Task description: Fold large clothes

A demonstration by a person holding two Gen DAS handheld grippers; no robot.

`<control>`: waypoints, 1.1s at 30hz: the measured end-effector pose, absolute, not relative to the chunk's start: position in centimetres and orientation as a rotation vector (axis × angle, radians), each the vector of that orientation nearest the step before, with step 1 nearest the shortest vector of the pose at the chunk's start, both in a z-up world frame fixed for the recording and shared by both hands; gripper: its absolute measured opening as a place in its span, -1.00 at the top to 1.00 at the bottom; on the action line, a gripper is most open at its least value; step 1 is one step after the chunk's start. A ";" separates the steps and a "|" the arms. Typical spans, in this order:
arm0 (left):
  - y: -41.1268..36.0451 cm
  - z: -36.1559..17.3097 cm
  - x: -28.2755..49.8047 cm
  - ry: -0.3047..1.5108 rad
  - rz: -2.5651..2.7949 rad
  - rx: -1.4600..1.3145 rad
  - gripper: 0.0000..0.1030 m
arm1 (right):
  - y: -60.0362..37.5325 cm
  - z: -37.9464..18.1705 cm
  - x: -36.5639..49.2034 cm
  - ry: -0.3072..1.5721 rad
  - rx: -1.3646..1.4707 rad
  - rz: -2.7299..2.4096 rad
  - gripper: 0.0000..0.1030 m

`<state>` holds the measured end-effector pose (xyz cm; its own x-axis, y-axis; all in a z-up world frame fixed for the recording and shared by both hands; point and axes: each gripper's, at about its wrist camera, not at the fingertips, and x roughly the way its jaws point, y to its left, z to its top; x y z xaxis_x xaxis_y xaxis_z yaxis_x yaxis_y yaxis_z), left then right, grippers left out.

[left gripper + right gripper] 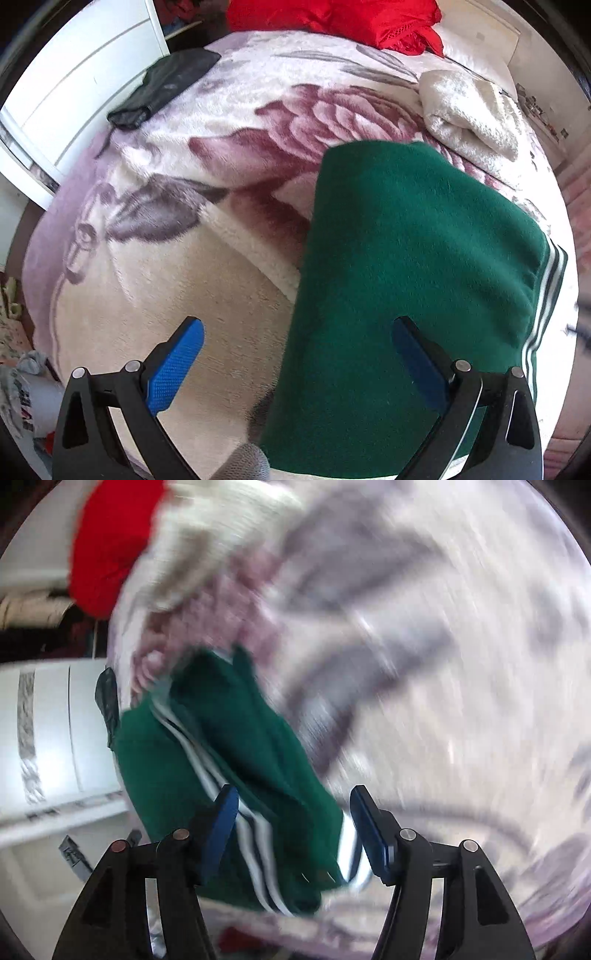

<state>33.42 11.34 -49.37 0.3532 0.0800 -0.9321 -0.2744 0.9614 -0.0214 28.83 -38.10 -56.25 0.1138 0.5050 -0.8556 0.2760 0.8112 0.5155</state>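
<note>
Your left gripper [299,350] gapes wide, holding nothing, straddling the left edge of the folded green fleece trousers with white side stripes [417,258]. Your right gripper [291,827] stands open over their striped edge. Bare floral plush blanket [155,258] lies leftward.

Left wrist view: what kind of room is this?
Most likely a bedroom. The green garment lies on a bed covered by a floral blanket, with a folded white towel and red fabric further back, and white cabinet doors alongside.
</note>
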 end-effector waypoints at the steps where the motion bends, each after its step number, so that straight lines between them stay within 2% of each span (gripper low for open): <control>1: 11.5 -49.1 33.6 1.181 0.245 -0.171 -1.00 | -37.0 -55.2 30.2 1.462 0.631 0.225 -0.30; 3: 12.0 -49.0 34.0 1.173 0.274 -0.153 -1.00 | -32.0 -52.6 34.7 1.431 0.534 0.378 -0.49; 7: 13.7 -49.7 34.5 1.179 0.318 -0.197 -1.00 | -20.0 -51.2 41.4 1.490 0.202 0.643 -0.57; 9: 14.4 -50.2 34.6 1.192 0.333 -0.231 -1.00 | -13.2 -52.6 43.7 1.539 0.009 0.743 -0.76; 14: 16.4 -50.9 34.1 1.183 0.353 -0.345 -1.00 | -1.4 -57.6 42.0 1.596 -0.464 0.900 -0.78; 15: 16.8 -51.2 34.0 1.183 0.355 -0.372 -1.00 | 0.4 -58.3 41.2 1.603 -0.546 0.938 -0.74; 16: 17.1 -51.5 34.0 1.184 0.355 -0.394 -1.00 | 1.4 -58.8 40.4 1.592 -0.594 0.958 -0.60; 17: 17.3 -51.7 34.0 1.183 0.352 -0.411 -1.00 | 1.6 -59.5 39.9 1.641 -0.599 0.948 -0.11; 18: 17.5 -51.8 34.0 1.182 0.349 -0.429 -1.00 | 1.5 -60.9 40.1 1.753 -0.534 0.908 0.07; 19: 17.9 -51.9 33.8 1.176 0.345 -0.454 -1.00 | 0.6 -61.7 41.0 1.863 -0.366 0.845 0.11; 22: 18.8 -52.0 33.7 1.160 0.326 -0.487 -1.00 | -4.6 -62.7 43.9 2.126 0.323 0.756 0.34; 23: 19.1 -52.1 33.7 1.158 0.322 -0.485 -1.00 | -6.6 -62.7 44.4 2.149 0.500 0.724 0.41; 25: 19.5 -52.4 33.8 1.167 0.317 -0.480 -1.00 | -9.3 -63.7 44.8 2.148 0.642 0.686 0.42; 26: 19.9 -52.5 33.9 1.176 0.319 -0.479 -1.00 | -10.4 -64.3 44.9 2.143 0.640 0.647 0.38; 27: 20.3 -52.3 34.0 1.176 0.316 -0.481 -1.00 | -11.0 -64.5 45.3 2.120 0.568 0.615 0.20; 29: 20.9 -51.8 34.1 1.169 0.309 -0.469 -1.00 | -10.7 -63.3 45.9 2.079 0.462 0.620 -0.03; 33: 21.4 -51.1 35.8 1.167 0.259 -0.444 -1.00 | -11.2 -56.5 47.2 1.849 0.271 0.636 -0.48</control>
<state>35.76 21.35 -51.14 0.3771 -0.0313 -0.9256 -0.4203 0.8848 -0.2011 47.20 -11.17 -56.48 -0.3660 0.4755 -0.7999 -0.1169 0.8293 0.5464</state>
